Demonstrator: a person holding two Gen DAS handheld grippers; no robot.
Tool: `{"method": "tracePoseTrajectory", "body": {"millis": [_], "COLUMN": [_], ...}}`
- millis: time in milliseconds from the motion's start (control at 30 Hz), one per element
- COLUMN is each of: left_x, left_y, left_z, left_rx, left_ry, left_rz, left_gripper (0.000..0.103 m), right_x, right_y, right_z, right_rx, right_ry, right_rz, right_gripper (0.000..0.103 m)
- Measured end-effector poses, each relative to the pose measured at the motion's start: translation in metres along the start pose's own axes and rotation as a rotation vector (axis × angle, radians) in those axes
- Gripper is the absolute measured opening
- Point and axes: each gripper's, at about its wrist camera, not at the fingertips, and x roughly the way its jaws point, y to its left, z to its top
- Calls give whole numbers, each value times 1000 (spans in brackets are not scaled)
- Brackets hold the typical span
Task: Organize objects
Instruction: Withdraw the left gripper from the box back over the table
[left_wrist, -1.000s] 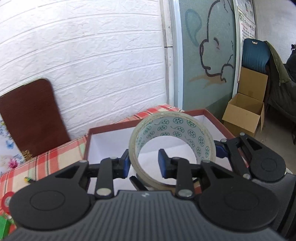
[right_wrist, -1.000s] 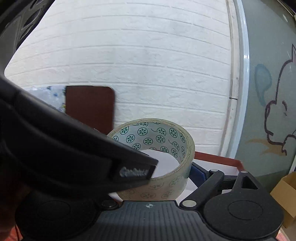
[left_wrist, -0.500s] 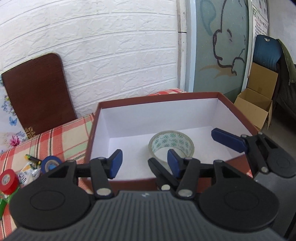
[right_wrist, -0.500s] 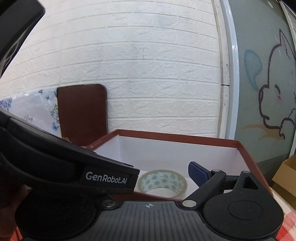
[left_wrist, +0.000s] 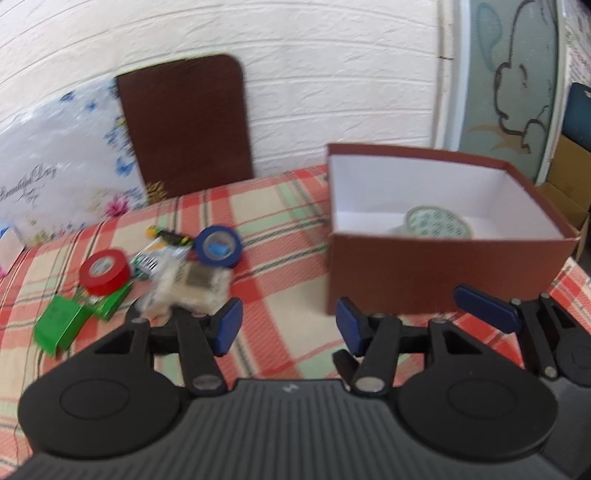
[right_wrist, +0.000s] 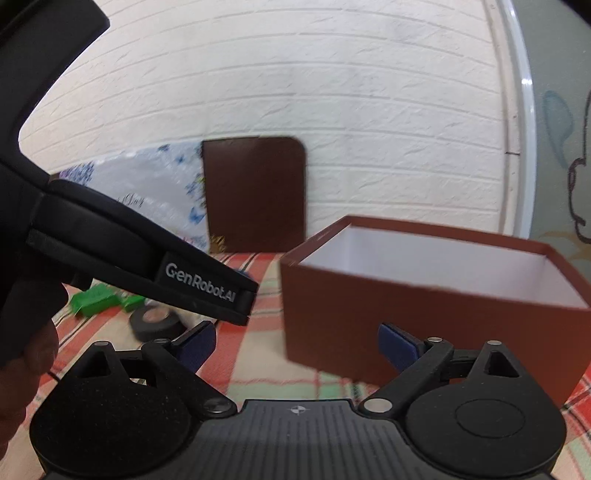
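A patterned clear tape roll (left_wrist: 436, 225) lies inside the brown box (left_wrist: 443, 280), whose inner walls are white. My left gripper (left_wrist: 290, 326) hovers open over the checked cloth in front of the box, with nothing between its blue pads. In the right wrist view the right gripper (right_wrist: 297, 343) faces the near corner of the box (right_wrist: 406, 325); its jaws are opening and hold nothing. One of its fingers (left_wrist: 484, 308) shows at the right of the left wrist view. The left gripper's body (right_wrist: 147, 266) crosses the right wrist view.
A pile sits left of the box: blue tape (left_wrist: 218, 245), red tape (left_wrist: 104, 271), green boxes (left_wrist: 61, 325), a clear packet (left_wrist: 192, 280) and black tape (right_wrist: 157, 321). A brown board (left_wrist: 184, 125) leans on the white wall. A hand (right_wrist: 29, 350) is at the left edge.
A second ago both grippers held the tape roll above the box. It dropped inside, both grippers drew back, and the left view swung left onto the pile.
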Motion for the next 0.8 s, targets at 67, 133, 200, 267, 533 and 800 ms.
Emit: {"method": "tracePoseTrajectory", "body": {"millis": [67,133,200,267,533,800], "left_x": [2,3,3,3,15,19], "left_y": [11,21,29,36,84,148], "left_z": [-11,-19,-27,-34,-68,-98], "left_rx": [-22,-42,-51,-56,-123,-200], "left_ry": [27,48,59,64,119,90], "left_rz": [23,35,44,52,132,295], "left_gripper": [58,58,59,60,62,75], "right_x": [3,9,13,15,20,34], "right_y": [8,12,17,18,31,53], "right_z": [-5,-13,-20,-20,-23,-19], "right_rx": [3,14,4,5,-52,-100], "right_ry": [34,75,103,111,167,215], "right_rz": [26,46,38,30,17,94], "right_gripper": [95,96,95,96,96,96]}}
